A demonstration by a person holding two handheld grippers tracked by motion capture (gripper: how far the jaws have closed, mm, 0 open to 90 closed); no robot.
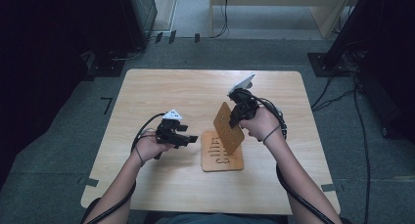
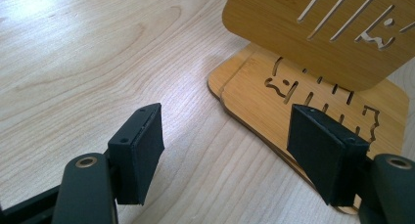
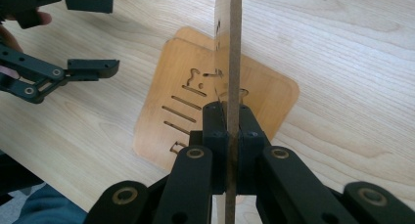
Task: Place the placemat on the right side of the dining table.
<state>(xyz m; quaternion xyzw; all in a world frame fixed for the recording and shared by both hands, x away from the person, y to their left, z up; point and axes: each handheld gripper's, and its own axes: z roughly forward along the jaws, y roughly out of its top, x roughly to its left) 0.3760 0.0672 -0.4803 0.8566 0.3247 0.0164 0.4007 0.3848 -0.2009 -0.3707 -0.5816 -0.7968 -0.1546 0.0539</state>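
A thin wooden board (image 1: pixel 228 128) with cut slots stands tilted on edge, and my right gripper (image 1: pixel 235 120) is shut on its upper edge. The right gripper view looks down the board's edge (image 3: pixel 234 48), clamped between the pads of the right gripper (image 3: pixel 228 121). Under it a matching slotted board (image 1: pixel 222 160) lies flat on the table, with a second layer showing at its rim (image 2: pixel 230 94). My left gripper (image 1: pixel 191 133) hovers just left of the flat board, open with nothing in it. In the left gripper view its jaws (image 2: pixel 225 145) frame bare table beside the flat board (image 2: pixel 259 101) and held board (image 2: pixel 293 43).
The light wooden table (image 1: pixel 161 92) has bare room to the left and behind the boards. Grey floor surrounds it, with cables (image 1: pixel 337 94) at the right and dark equipment (image 1: pixel 122 23) at the back left. My left gripper (image 3: pixel 105 33) also appears at the upper left of the right gripper view.
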